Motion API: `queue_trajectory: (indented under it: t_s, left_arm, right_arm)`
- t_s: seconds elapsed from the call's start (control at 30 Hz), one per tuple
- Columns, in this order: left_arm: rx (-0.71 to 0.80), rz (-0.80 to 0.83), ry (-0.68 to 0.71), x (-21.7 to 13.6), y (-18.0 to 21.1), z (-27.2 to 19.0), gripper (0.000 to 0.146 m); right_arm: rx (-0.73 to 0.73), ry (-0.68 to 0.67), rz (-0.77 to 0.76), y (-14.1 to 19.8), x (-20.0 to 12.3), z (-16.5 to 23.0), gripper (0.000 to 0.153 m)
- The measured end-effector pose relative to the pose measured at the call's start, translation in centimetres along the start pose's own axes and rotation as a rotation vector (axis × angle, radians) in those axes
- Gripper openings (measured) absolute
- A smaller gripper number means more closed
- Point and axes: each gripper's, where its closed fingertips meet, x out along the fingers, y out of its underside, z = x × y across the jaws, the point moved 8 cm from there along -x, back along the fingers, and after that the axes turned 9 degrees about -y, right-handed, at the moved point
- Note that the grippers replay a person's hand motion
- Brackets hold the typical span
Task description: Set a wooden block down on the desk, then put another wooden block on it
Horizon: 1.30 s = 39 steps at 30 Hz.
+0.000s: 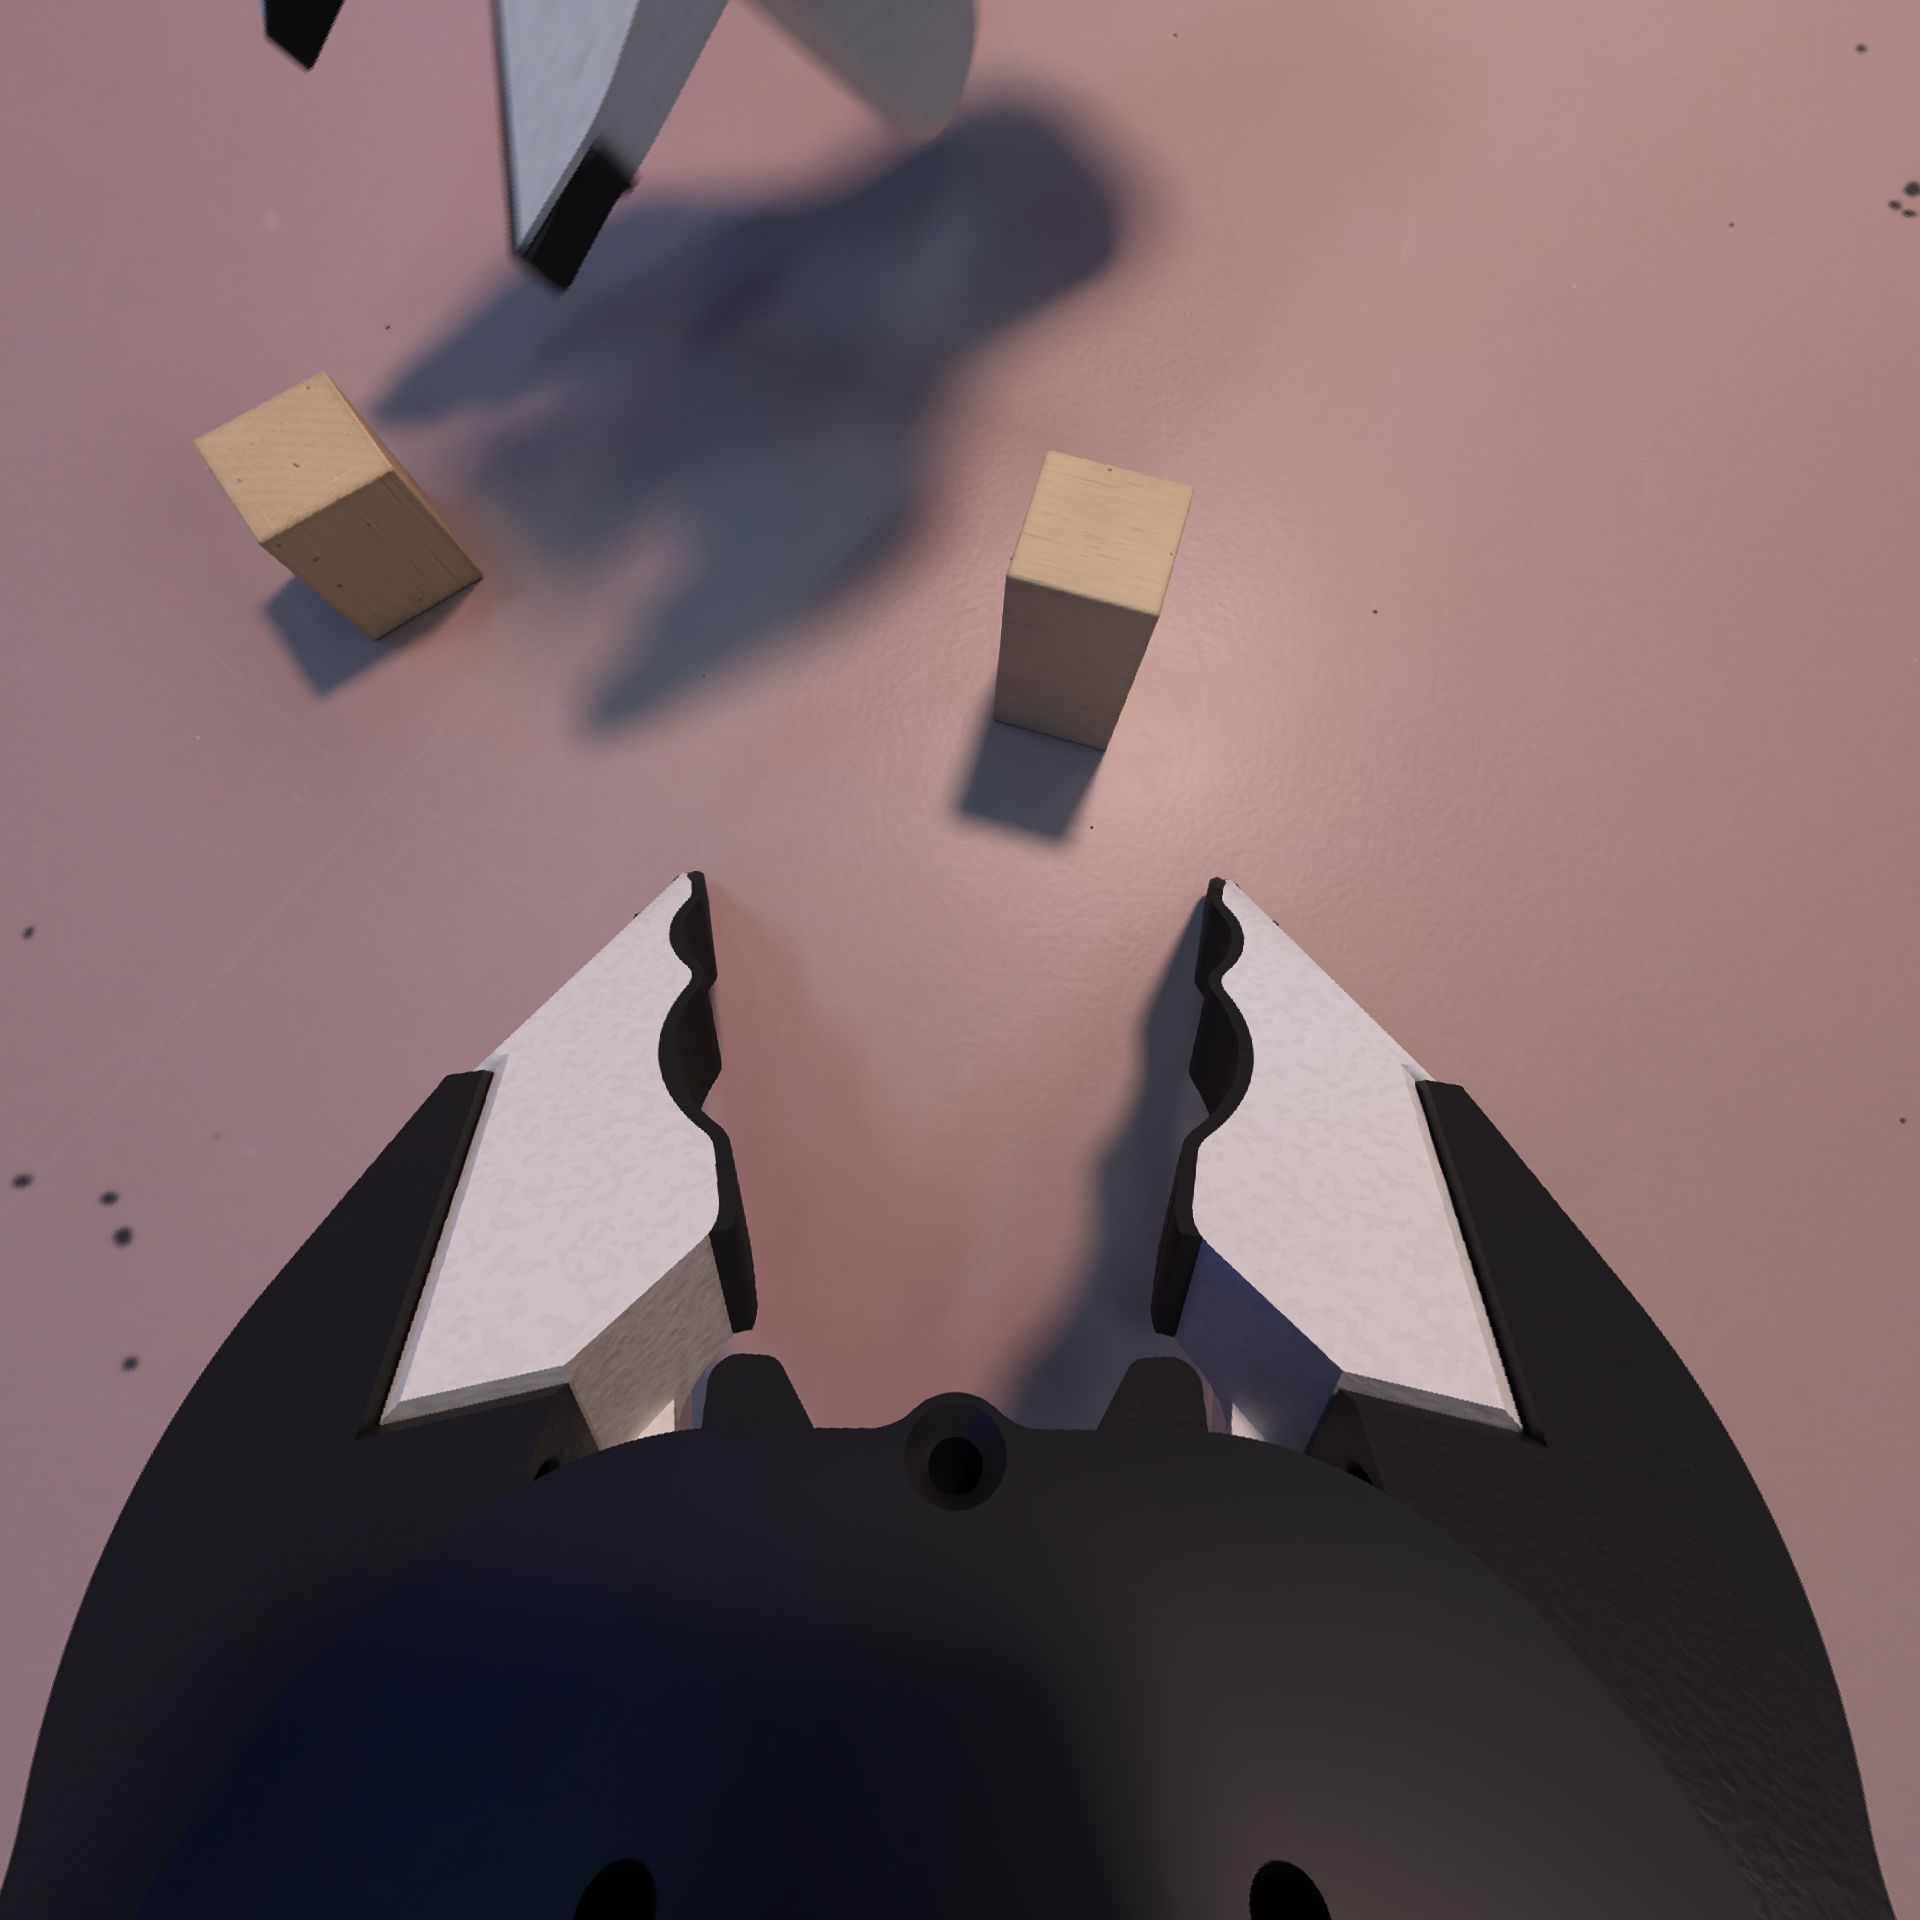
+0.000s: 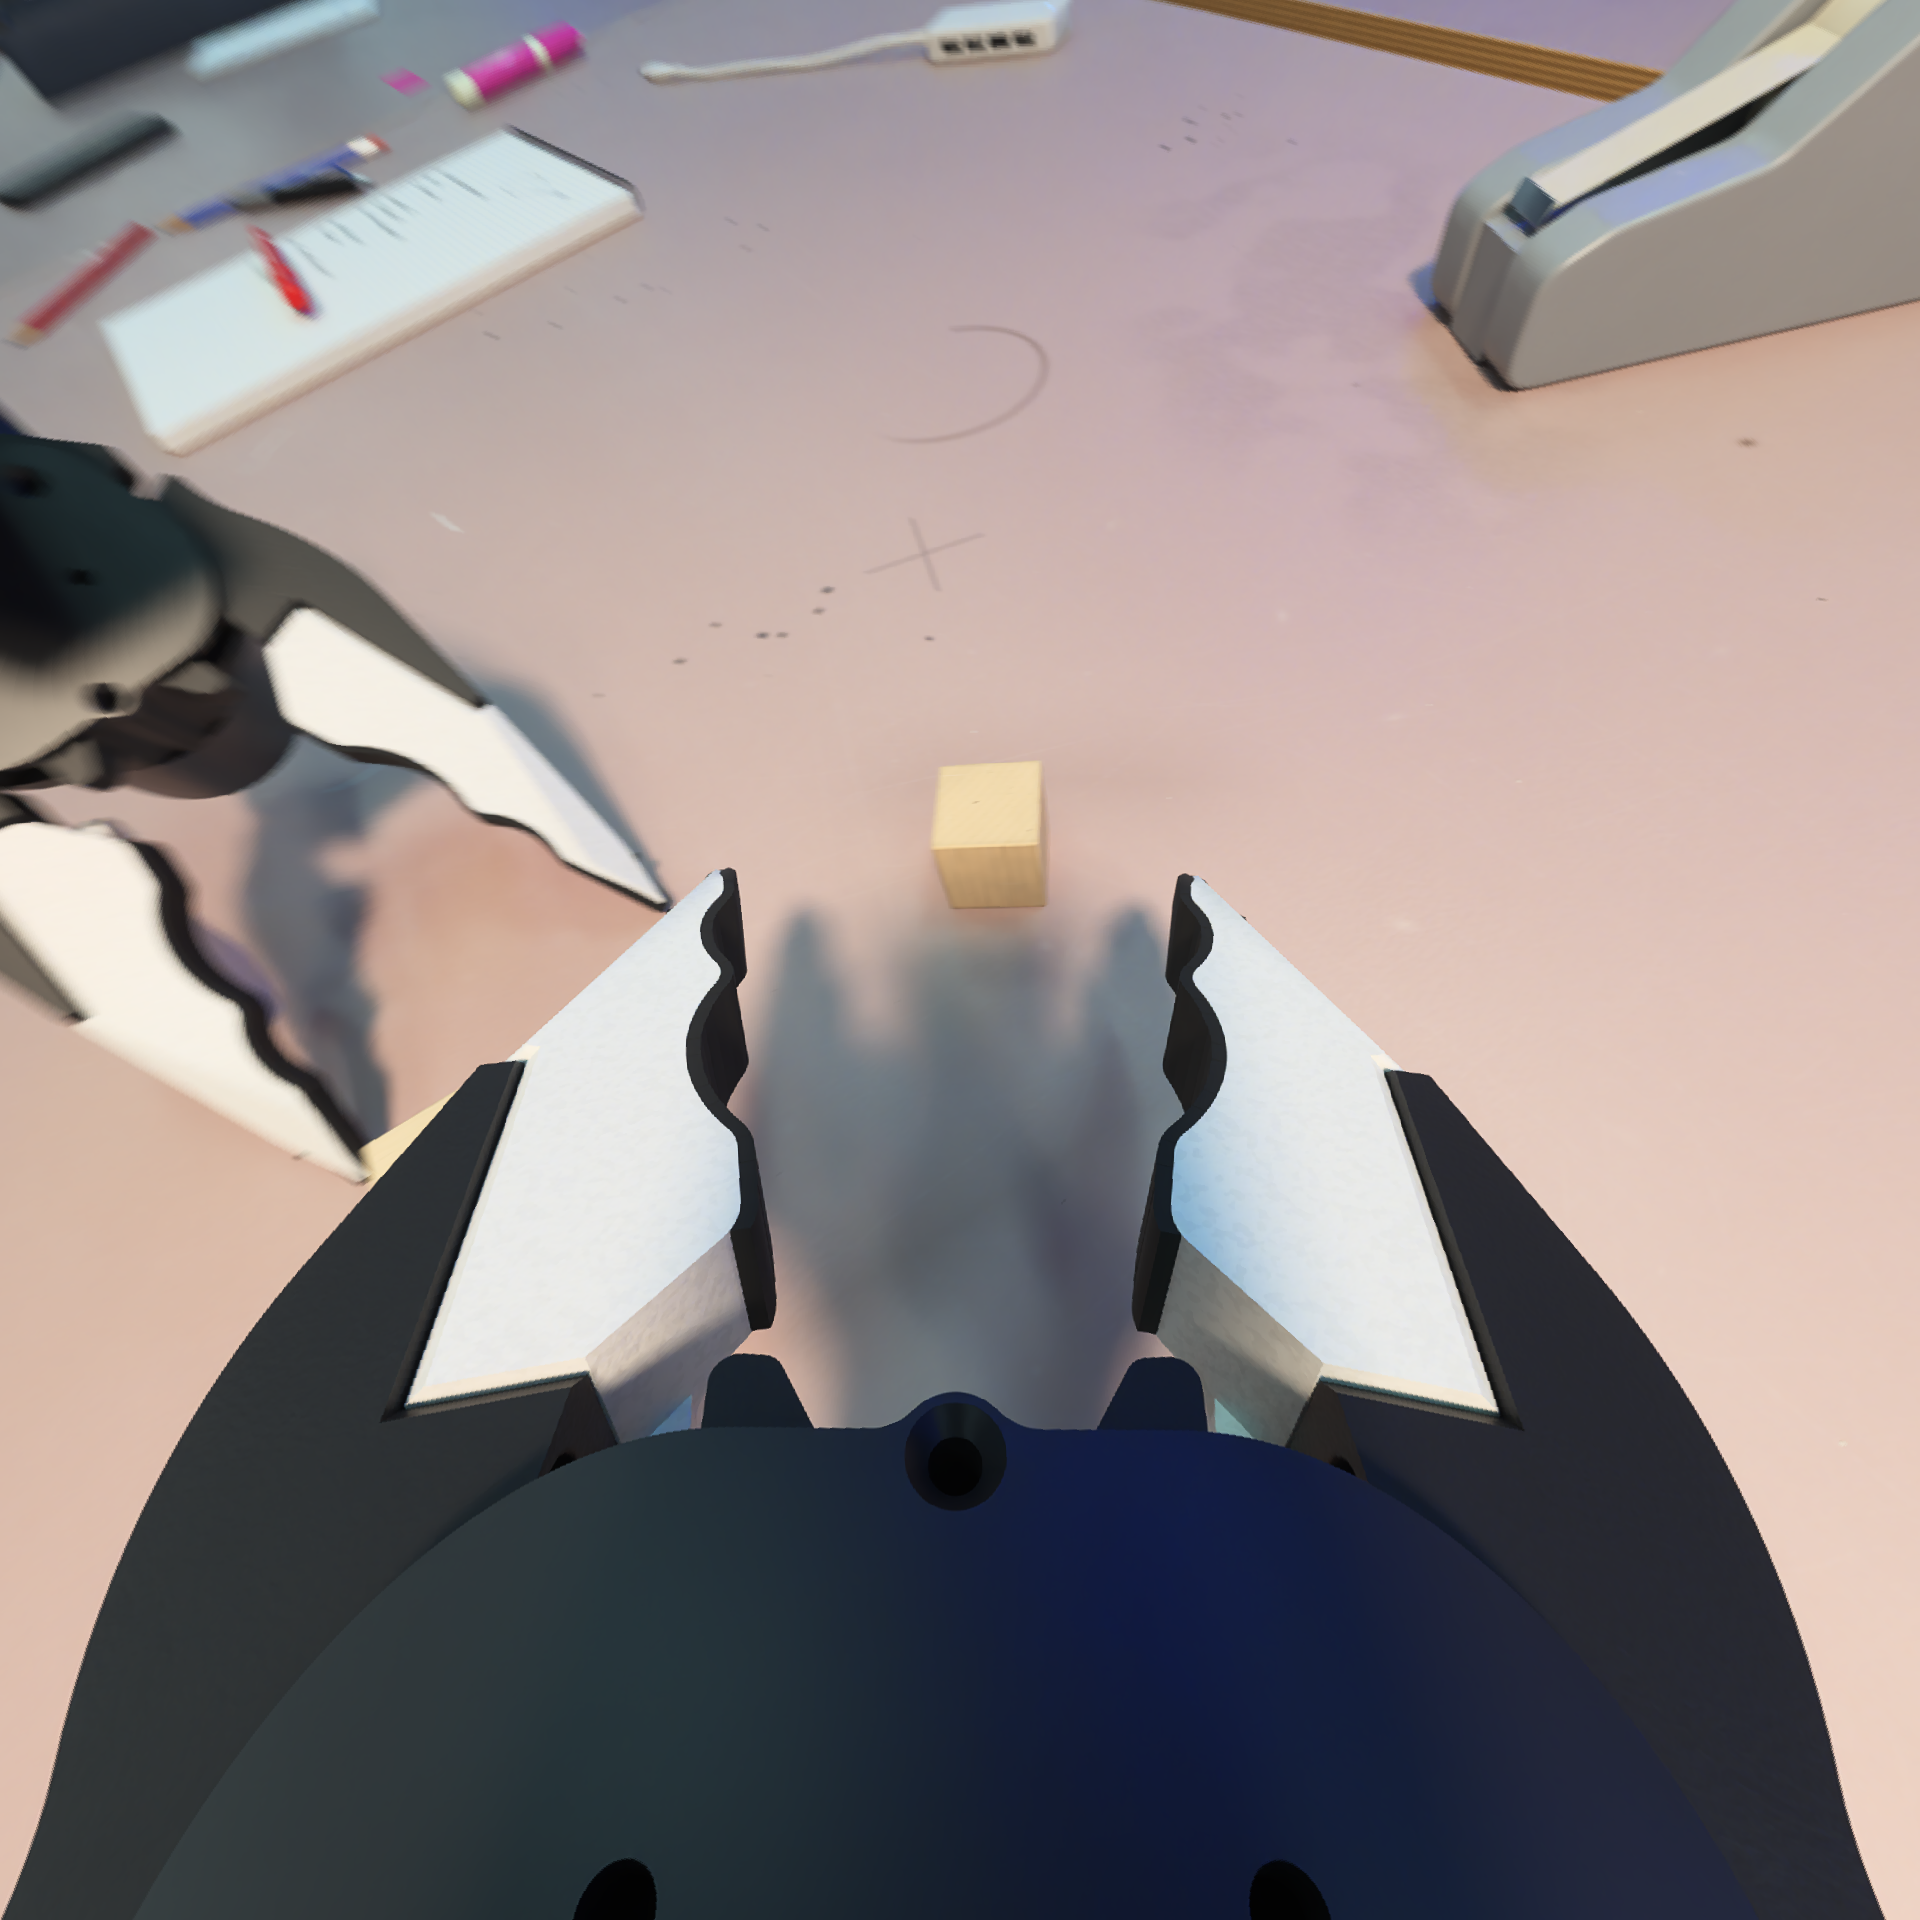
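The left gripper [image 1: 956,894] hung above the desk [image 1: 1507,727] with its jaws spread wide and nothing between them. Beyond its tips, at about 1 o'clock, the near block [image 1: 1091,603] stood upright on the desk, apart from both fingers. At about 10 o'clock, farther out, the far block [image 1: 332,504] also stood on the desk, well apart from the first. At 11 o'clock, along the top edge, parts of the right gripper's fingers [image 1: 582,145] hung in the air, casting a broad shadow between the two blocks. In its own view, the right gripper [image 2: 956,894] was likewise spread wide and empty. Straight ahead at 12 o'clock, just past its tips, a block [image 2: 987,836] sat on the desk [image 2: 1455,831], touching neither finger; which of the two blocks this was could not be told for certain. At 9 o'clock the left gripper [image 2: 499,1039] showed from the side, jaws apart. Farther off lay a notepad [image 2: 416,260] at 11 o'clock with a red pen [image 2: 283,272] on it, a pink marker [image 2: 514,62] beyond it, a white hub [image 2: 992,29] at 12 o'clock, and a grey tape dispenser [image 2: 1683,229] at 2 o'clock. No container appeared in either view.
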Motion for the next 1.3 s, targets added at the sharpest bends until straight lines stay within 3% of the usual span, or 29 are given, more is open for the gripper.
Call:
queue_trajectory:
  t_s: [0.13,0.27,0.33,0.47,0.5,0.8,0.97,1.07,1.3]
  left_arm:
    - [-0.001,0.001,-0.002,0.0,0.0,0.0,0.094]
    - [-0.001,0.001,-0.002,0.0,0.0,0.0,0.094]
    - [-0.002,0.001,-0.002,0.0,0.0,0.0,0.094]
    - [-0.002,0.001,-0.002,0.0,0.0,0.0,0.094]
    - [-0.002,0.001,-0.002,0.0,0.0,0.0,0.094]
    - [-0.002,0.001,-0.002,0.0,0.0,0.0,0.094]
    - [-0.002,0.0,-0.002,0.0,0.0,0.0,0.094]
    - [-0.002,0.0,-0.002,0.0,0.0,0.0,0.094]
    - [-0.001,-0.001,-0.001,0.0,0.0,0.0,0.094]
  right_arm:
    - [-0.051,0.113,0.068,-0.2,2.6,-0.6,0.083]
    - [-0.071,0.144,0.157,0.2,5.1,-0.7,0.081]
    - [-0.075,0.163,0.19,0.3,6.0,-0.8,0.072]
    - [-0.112,0.169,0.217,0.2,6.3,-0.5,0.028]
    - [-0.121,0.161,0.215,0.1,6.0,-0.3,0.028]
    - [-0.189,-0.141,0.165,-0.5,1.1,3.8,0.028]
    - [-0.288,-0.213,0.164,-0.9,-1.0,6.3,0.028]
    - [-0.367,-0.331,0.164,-0.9,-1.5,8.0,0.028]
    - [-0.406,-0.417,0.26,0.2,-0.9,9.0,0.028]
